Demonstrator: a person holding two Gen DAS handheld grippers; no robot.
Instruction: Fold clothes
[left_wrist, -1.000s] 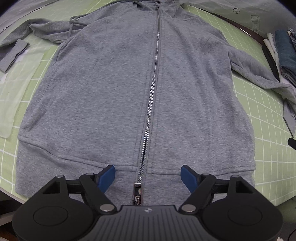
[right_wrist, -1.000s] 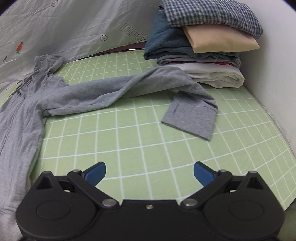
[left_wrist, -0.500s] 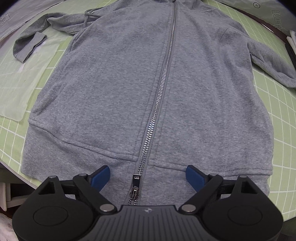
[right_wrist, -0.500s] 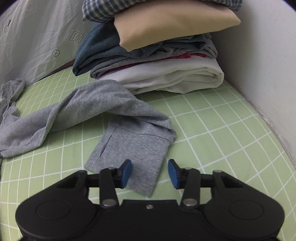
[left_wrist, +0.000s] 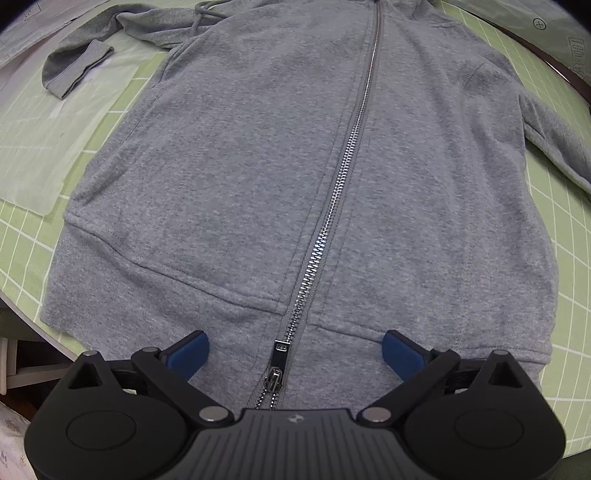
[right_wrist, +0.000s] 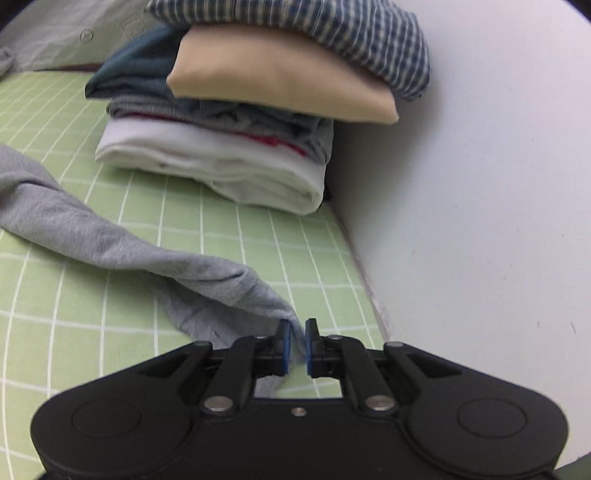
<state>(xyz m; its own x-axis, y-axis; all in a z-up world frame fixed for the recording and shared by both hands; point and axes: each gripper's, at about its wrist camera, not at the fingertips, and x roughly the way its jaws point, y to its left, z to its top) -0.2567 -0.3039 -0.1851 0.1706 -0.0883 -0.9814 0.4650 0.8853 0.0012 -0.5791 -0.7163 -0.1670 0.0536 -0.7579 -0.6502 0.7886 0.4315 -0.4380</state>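
A grey zip-up hoodie (left_wrist: 258, 166) lies flat, front up, on a green gridded mat (left_wrist: 22, 240). Its zipper (left_wrist: 332, 206) runs up the middle. My left gripper (left_wrist: 295, 350) is open and hovers over the hem, one finger on each side of the zipper pull. The hoodie's left sleeve cuff (left_wrist: 77, 70) lies at the far left. In the right wrist view my right gripper (right_wrist: 297, 345) is shut on the cuff end of the other sleeve (right_wrist: 129, 251), which is lifted and trails away to the left over the mat (right_wrist: 229, 236).
A stack of folded clothes (right_wrist: 258, 122) stands on the mat against a white wall (right_wrist: 480, 184), just beyond the right gripper. A translucent plastic sheet (left_wrist: 40, 147) lies left of the hoodie. The table edge (left_wrist: 22, 317) runs at the lower left.
My right gripper moved onto the sleeve cuff, shut on it and raised it off the mat. My left gripper shifted slightly over the hem and stayed open.
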